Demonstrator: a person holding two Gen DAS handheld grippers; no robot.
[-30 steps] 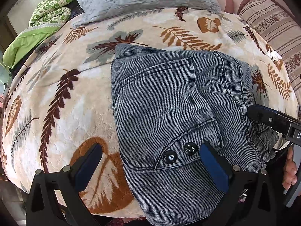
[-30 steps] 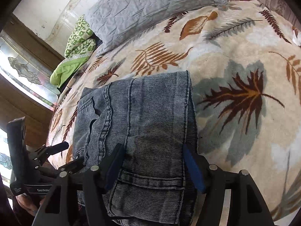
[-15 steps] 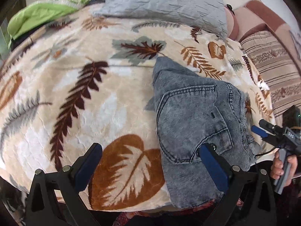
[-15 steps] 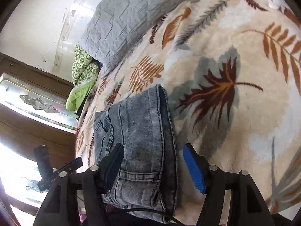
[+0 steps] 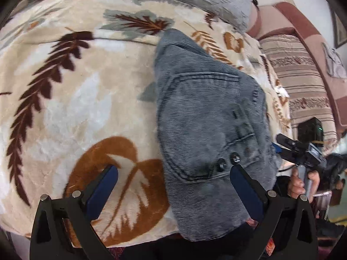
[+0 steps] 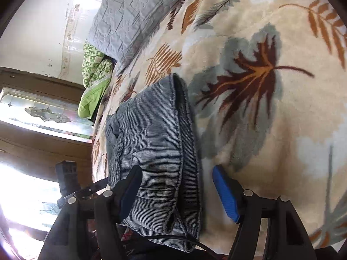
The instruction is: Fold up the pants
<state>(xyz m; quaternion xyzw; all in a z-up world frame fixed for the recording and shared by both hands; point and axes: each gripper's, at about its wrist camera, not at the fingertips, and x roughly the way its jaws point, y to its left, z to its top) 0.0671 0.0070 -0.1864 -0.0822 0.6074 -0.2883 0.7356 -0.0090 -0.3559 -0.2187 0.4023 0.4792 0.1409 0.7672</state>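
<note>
Task item: folded grey-blue corduroy-textured denim pants [image 5: 208,121], lying as a compact bundle on the bed, near its front edge.
Pants detail: a stitched back pocket faces up; two dark round buttons [image 5: 227,161] sit near the pocket's lower edge.
Support surface: cream plush blanket with brown, rust and grey leaf print [image 5: 82,99], covering the bed beneath the pants.
Left gripper [image 5: 173,184]: black frame with dark blue pads, jaws set wide apart, gripping nothing; the left pad is over bare blanket, the right pad over the near corner of the pants. Contact with the fabric cannot be determined.
Right gripper [image 6: 177,191]: black frame with bright blue pads, jaws opening; the near folded edge of the pants lies between them, pads not pressing on it.
Right hand [image 5: 301,181]: wrapped around the right gripper's handle, seen from the left wrist view beside the pants.
Background: grey quilted pillow [image 6: 130,17] at the head of the bed; green patterned bedding [image 6: 95,80] beside it.
</note>
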